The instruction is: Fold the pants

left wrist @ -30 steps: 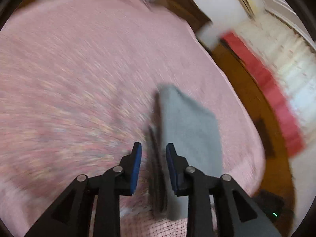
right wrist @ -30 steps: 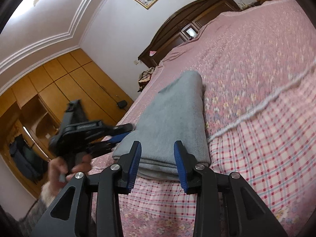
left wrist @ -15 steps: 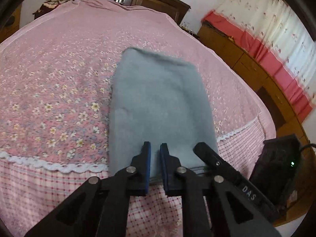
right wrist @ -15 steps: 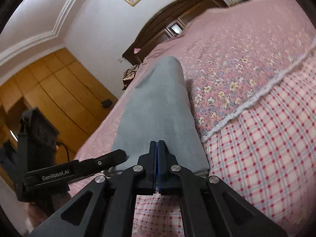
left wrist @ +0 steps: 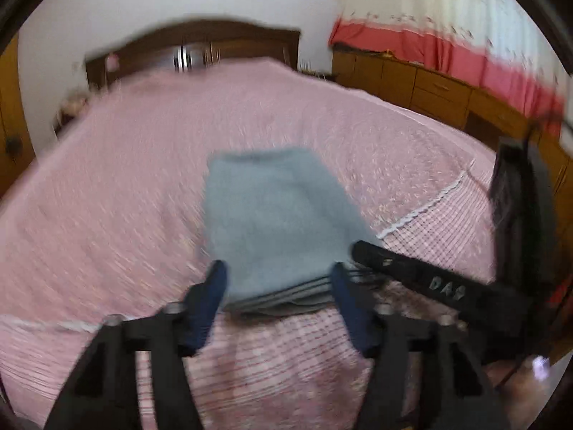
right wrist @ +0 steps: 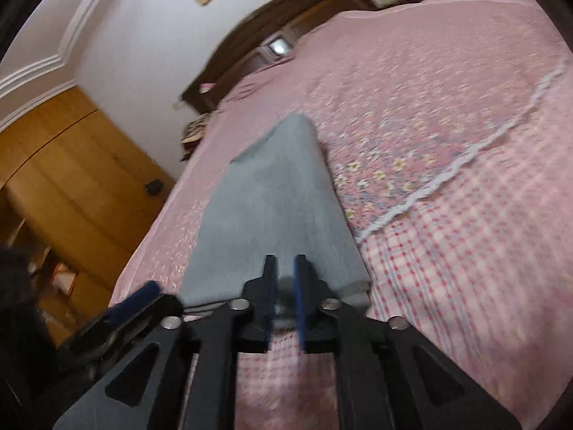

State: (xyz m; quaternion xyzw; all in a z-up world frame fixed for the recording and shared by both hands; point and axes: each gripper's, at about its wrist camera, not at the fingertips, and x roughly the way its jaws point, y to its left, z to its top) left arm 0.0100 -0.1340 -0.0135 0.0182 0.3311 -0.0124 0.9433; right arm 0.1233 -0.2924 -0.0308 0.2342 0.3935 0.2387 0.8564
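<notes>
The soft, limp grey folded pants [left wrist: 275, 215], best taken at the stacked near hem, are released as left tongs [left wrist: 277, 308] and right tongs [right wrist: 284, 299] are opening.

My left gripper [left wrist: 277, 286] is opening now: half a second ago its fingers [left wrist: 211, 297] were almost together at the near edge of the pants [left wrist: 275, 215], now they stand wide with that stacked edge between them, untouched. My right gripper [right wrist: 284, 279], fully closed a half second back, is opening too, a narrow gap over the pants' near end. A second ago the pants hung edge-on from my left; now they lie flat on the bed [left wrist: 107, 197].
</notes>
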